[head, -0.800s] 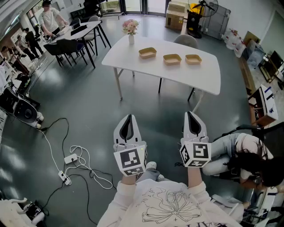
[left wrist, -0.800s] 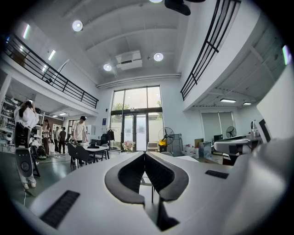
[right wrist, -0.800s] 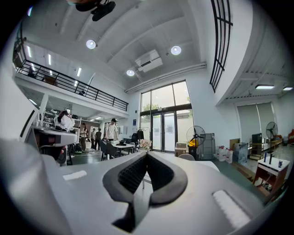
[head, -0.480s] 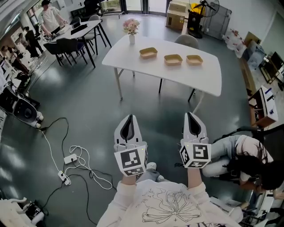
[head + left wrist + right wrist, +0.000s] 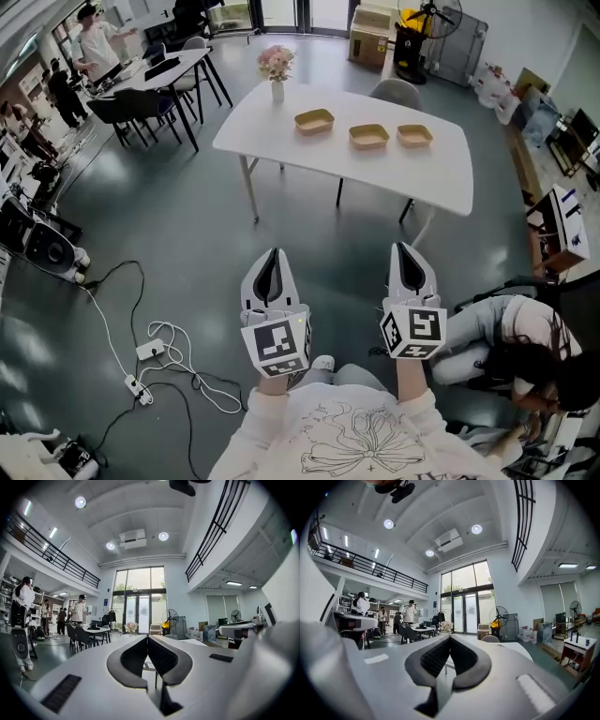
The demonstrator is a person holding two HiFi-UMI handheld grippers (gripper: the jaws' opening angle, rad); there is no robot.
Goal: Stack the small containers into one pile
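Item: 3 containers (image 5: 368, 137), in a row on table (image 5: 281, 141), unstacked, well ahead of us.
L gripper (image 5: 273, 253) & R gripper (image 5: 401, 247): both closed, empty.
Change: table sits slightly nearer now; we judge approach under way, no pick yet.

Left tongs (image 5: 148, 638) point level into a high-ceilinged hall, jaws meeting at the tips with nothing between them. Tall glass doors (image 5: 139, 605) stand straight beyond, a floor fan (image 5: 169, 619) to their right, people (image 5: 80, 613) to their left.
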